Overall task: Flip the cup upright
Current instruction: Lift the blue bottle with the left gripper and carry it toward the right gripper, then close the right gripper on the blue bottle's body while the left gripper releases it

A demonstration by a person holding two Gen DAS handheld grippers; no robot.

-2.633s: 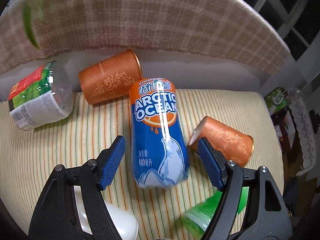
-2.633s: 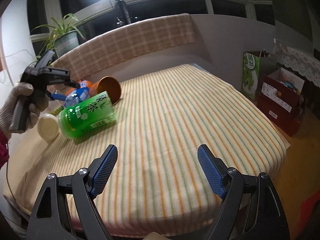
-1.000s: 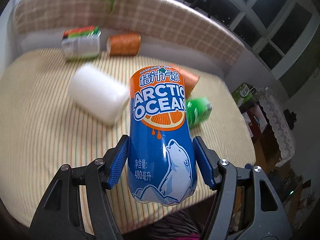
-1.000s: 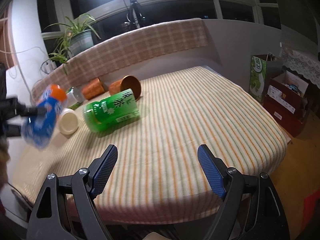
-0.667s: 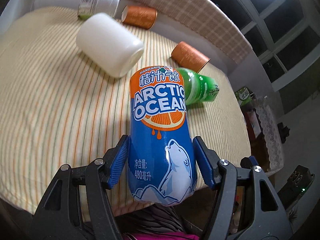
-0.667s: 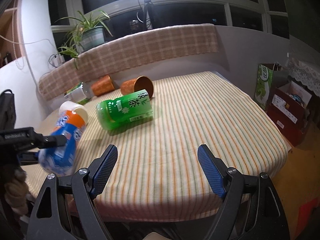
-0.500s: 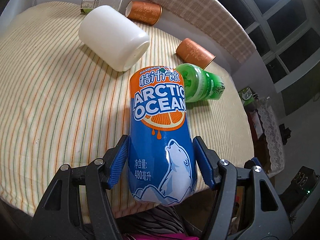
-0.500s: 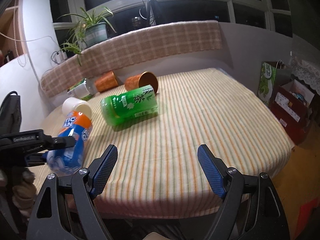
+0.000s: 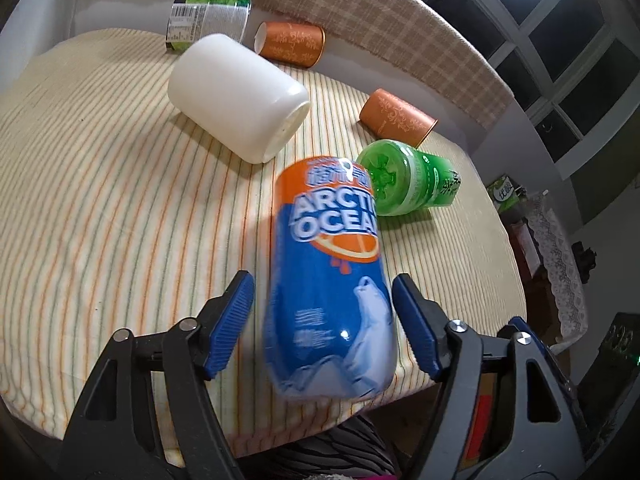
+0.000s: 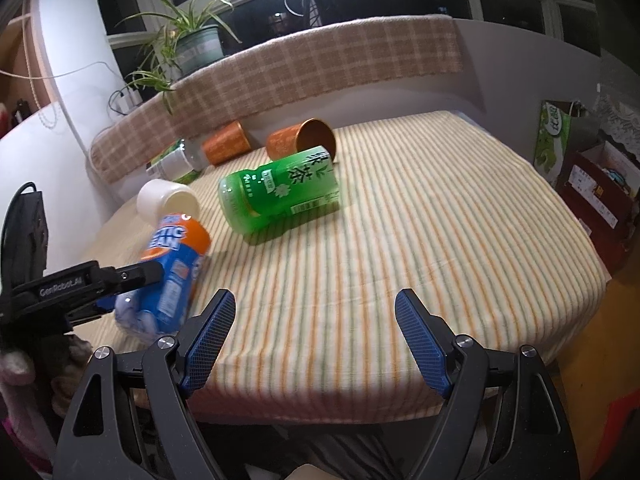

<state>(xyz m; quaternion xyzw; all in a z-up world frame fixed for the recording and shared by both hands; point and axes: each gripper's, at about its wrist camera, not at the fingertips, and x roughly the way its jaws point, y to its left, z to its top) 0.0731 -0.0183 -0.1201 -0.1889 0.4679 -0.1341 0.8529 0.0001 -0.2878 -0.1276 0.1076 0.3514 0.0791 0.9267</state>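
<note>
Left hand-held gripper (image 9: 322,326) has just opened; its pads now stand clear of the blue Arctic Ocean cup (image 9: 330,280), which, blurred, seems to tip at the striped surface's (image 9: 120,208) near edge, apparently not yet upright.

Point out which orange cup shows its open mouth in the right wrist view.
The orange cup just behind the green bottle; the other orange cup, further left, shows only its side.
</note>
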